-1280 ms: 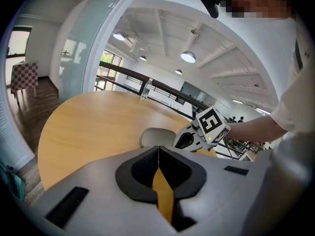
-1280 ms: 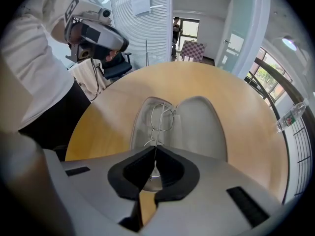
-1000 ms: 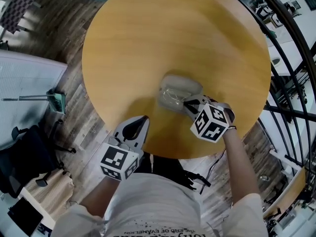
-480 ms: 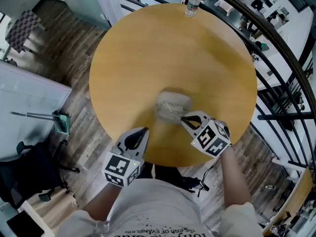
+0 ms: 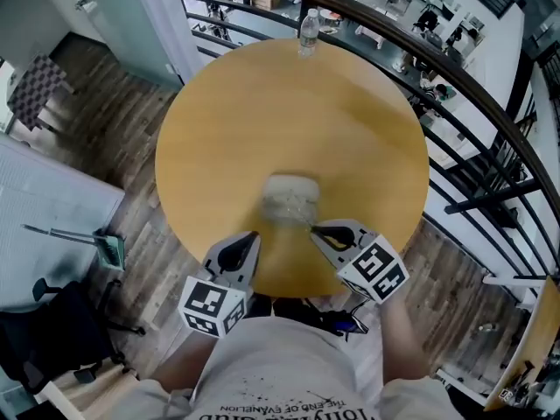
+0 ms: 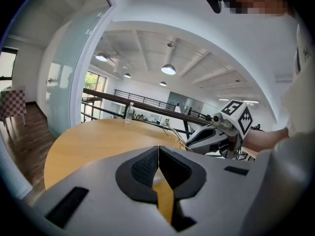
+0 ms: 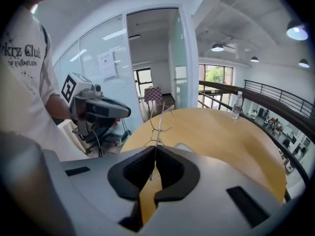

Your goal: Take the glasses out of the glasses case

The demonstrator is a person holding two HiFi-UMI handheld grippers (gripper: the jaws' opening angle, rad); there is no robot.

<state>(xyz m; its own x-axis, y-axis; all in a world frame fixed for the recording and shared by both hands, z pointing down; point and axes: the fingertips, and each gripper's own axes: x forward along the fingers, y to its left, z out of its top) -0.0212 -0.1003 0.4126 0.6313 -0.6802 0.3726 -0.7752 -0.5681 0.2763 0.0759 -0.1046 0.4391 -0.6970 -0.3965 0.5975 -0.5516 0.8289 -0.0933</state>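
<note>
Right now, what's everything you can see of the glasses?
The glasses are a thin wire frame, metal-looking, with rounded rims; the lenses are too clear to make out. The right gripper is shut on a thin part of the frame, and the rest stands nearly upright out of the jaws, one rim at the top, above the near edge of the wooden table. Nothing else appears to touch them. The pale glasses case lies on the table just beyond the jaws.

Bright, even light fills all three views. Ceiling lamps [image 6: 168, 69] glow at upper centre of the left gripper view, and a window [image 7: 214, 75] blows out right of centre in the right gripper view. The table [image 5: 262, 121] carries a soft sheen. Both gripper views bulge, with black corners. The thin wire of the glasses [image 7: 157, 139] looks sharp.
</note>
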